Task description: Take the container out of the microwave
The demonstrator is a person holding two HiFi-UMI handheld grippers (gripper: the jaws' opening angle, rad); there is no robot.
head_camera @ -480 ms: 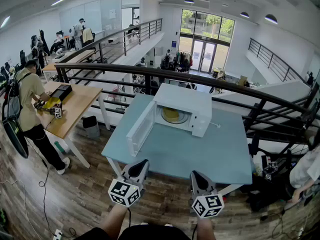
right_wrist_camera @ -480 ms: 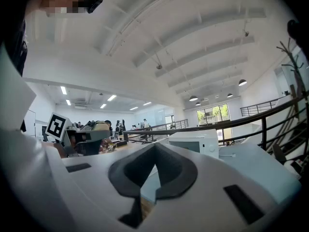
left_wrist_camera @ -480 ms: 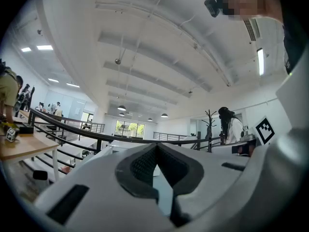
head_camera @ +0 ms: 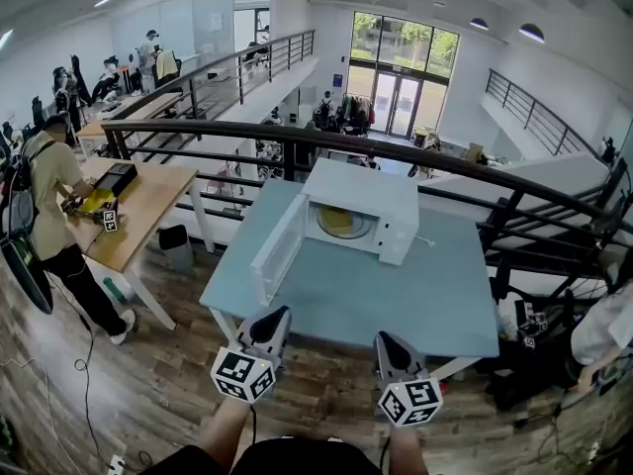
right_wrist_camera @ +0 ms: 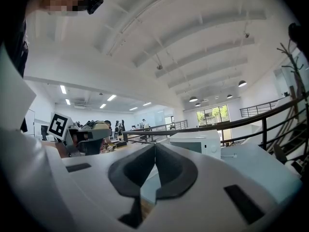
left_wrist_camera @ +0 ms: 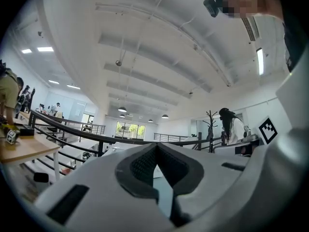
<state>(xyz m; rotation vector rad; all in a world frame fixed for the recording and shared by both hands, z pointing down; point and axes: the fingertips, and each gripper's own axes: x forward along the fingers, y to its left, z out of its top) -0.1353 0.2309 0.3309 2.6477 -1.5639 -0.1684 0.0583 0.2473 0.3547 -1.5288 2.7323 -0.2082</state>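
The white microwave stands at the far side of a light blue table, and its door is swung open to the left. Inside sits a yellowish container on the turntable. My left gripper and right gripper hover side by side over the table's near edge, well short of the microwave. Both point level toward it. The left gripper has its jaws together with nothing between them. My right gripper is likewise shut and empty, and the microwave shows ahead to its right.
A dark metal railing runs just behind the table. At the left a person stands by a wooden table. Another person and equipment are at the right. A bin stands on the wooden floor.
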